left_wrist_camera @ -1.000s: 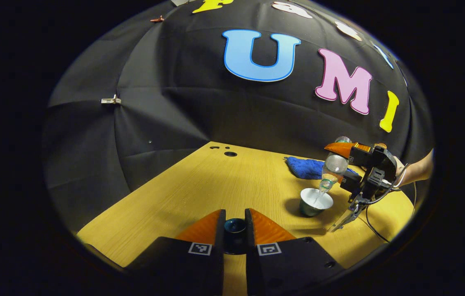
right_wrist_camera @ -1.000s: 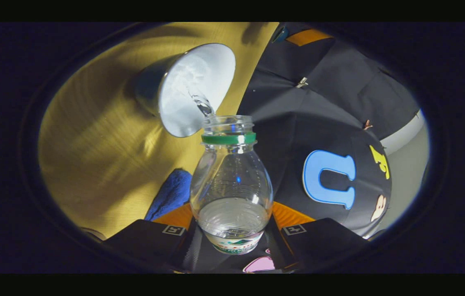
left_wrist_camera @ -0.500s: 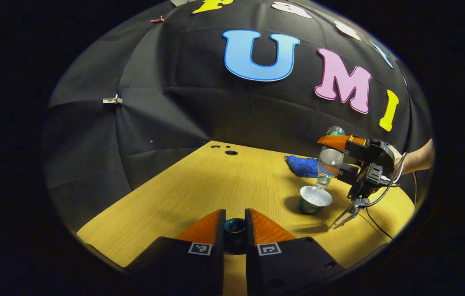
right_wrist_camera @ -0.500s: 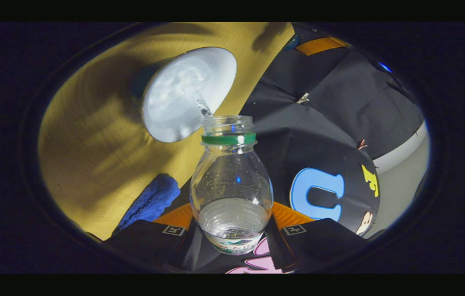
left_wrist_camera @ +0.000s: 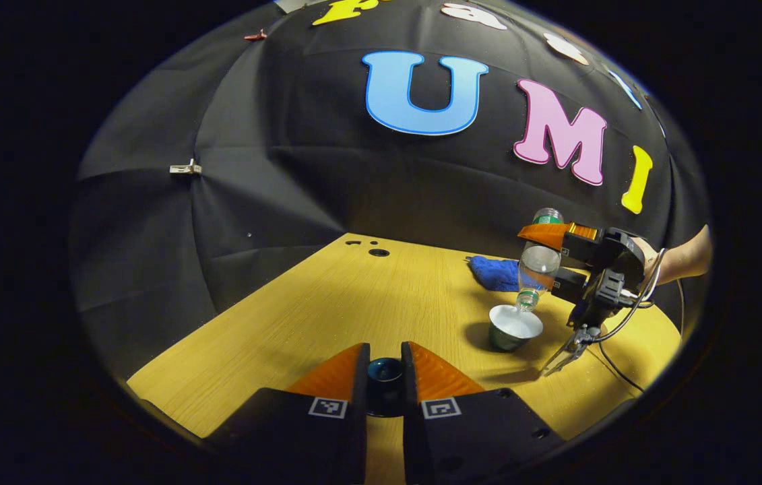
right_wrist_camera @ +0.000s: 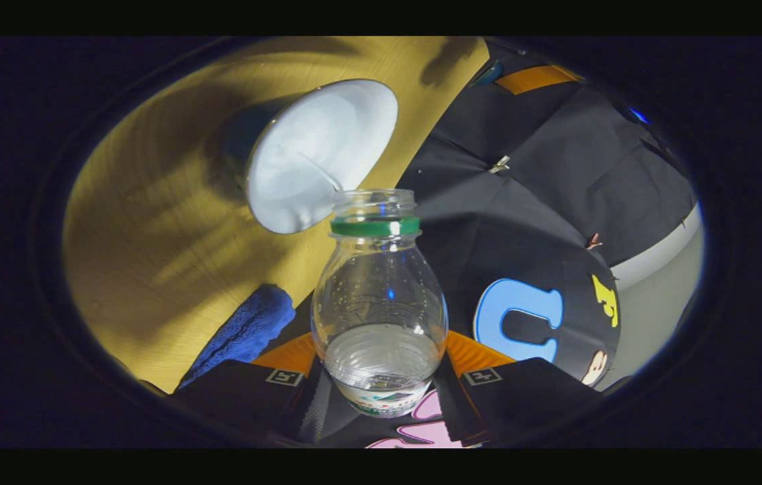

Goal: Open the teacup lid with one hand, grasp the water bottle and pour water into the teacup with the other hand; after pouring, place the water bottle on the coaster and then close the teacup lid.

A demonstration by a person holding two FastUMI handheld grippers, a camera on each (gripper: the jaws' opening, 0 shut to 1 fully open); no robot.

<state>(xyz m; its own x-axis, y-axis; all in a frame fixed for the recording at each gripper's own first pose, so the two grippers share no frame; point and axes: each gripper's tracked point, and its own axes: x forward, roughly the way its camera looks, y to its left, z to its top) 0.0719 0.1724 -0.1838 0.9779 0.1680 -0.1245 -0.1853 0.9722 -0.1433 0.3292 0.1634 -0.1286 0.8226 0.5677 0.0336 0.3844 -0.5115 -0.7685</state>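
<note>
A: While the count runs, what does the left gripper (left_wrist_camera: 385, 377) hold?
B: Item one, the teacup lid (left_wrist_camera: 385, 372): dark, round, pinched between both fingers, which stand narrow about it, above the near edge of the wooden table (left_wrist_camera: 327, 310).

A: Item two?
B: The teacup (left_wrist_camera: 514, 328): dark green outside, white inside, upright and uncovered on the table, toward its right side in the left gripper view. In the right gripper view its white mouth (right_wrist_camera: 316, 155) sits just beyond the bottle's neck.

A: Item three?
B: The water bottle (right_wrist_camera: 378, 310): clear plastic, green ring at the neck, no cap on, some water inside. The right gripper (right_wrist_camera: 381, 367) has both fingers pressed on its body, one on each side. In the left gripper view the bottle (left_wrist_camera: 537, 266) is tipped mouth-down over the teacup, the mouth just above the rim, held by the right gripper (left_wrist_camera: 556, 259), with a hand (left_wrist_camera: 680, 263) behind it.

A: Is water running?
B: Cannot tell; no clear stream shows at the mouth.

A: Sundries?
B: One blue cloth (left_wrist_camera: 496, 273), lying on the table behind the teacup, near the black wall. It shows also at the table's edge in the right gripper view (right_wrist_camera: 246, 330).
</note>
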